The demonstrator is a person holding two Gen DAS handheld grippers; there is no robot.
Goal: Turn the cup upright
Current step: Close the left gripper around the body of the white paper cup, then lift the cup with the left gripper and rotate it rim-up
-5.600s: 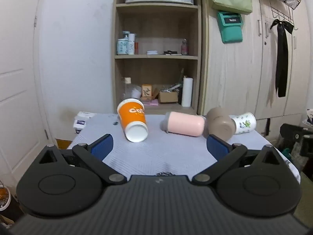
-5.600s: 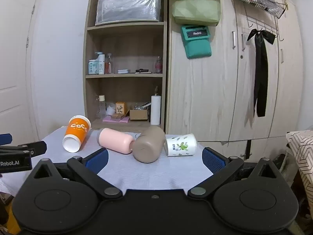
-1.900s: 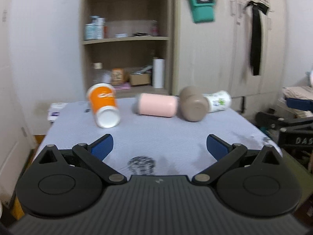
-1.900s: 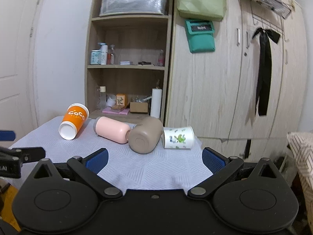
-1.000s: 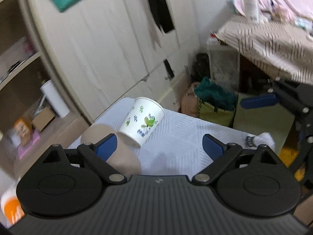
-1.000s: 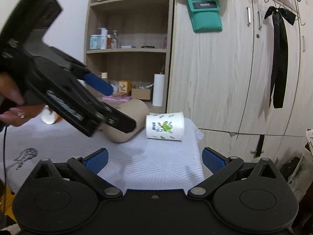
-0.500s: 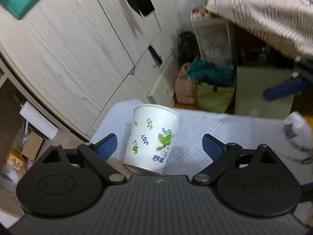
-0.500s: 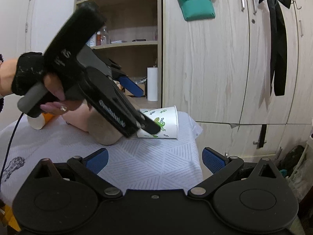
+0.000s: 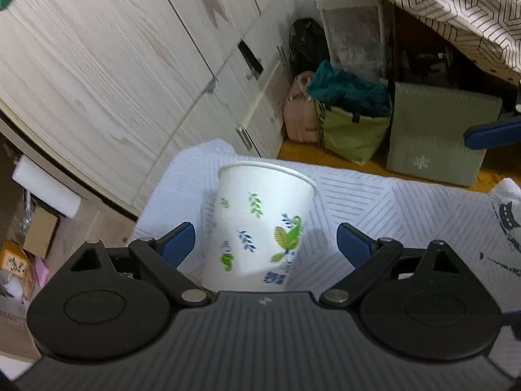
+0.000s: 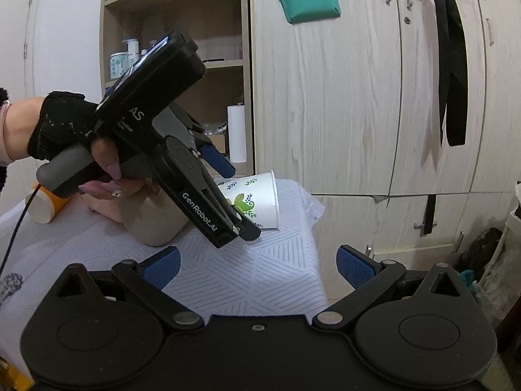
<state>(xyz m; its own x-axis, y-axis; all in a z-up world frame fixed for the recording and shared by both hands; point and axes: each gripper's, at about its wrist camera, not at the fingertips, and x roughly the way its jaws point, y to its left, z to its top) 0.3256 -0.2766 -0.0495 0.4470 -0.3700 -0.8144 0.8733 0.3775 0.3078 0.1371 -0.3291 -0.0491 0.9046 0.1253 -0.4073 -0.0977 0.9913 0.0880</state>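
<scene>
A white paper cup with green leaf print (image 9: 260,224) lies on its side at the right end of the cloth-covered table (image 9: 390,202), its mouth toward the table's edge. My left gripper (image 9: 265,238) is open, its blue pads either side of the cup and not touching it. In the right wrist view the same cup (image 10: 257,200) lies behind the left gripper (image 10: 232,195), which comes down on it from the upper left. My right gripper (image 10: 257,267) is open and empty, low over the table's near side.
A taupe cup (image 10: 153,224) lies just left of the white cup, with an orange cup (image 10: 42,207) further left. Wardrobe doors (image 10: 358,97) and a shelf unit (image 10: 182,65) stand behind the table. Bags (image 9: 351,120) sit on the floor past the table's end.
My left gripper has swung to the right end of the table and come down around the white leaf-print cup. The right gripper has stayed low and open.
</scene>
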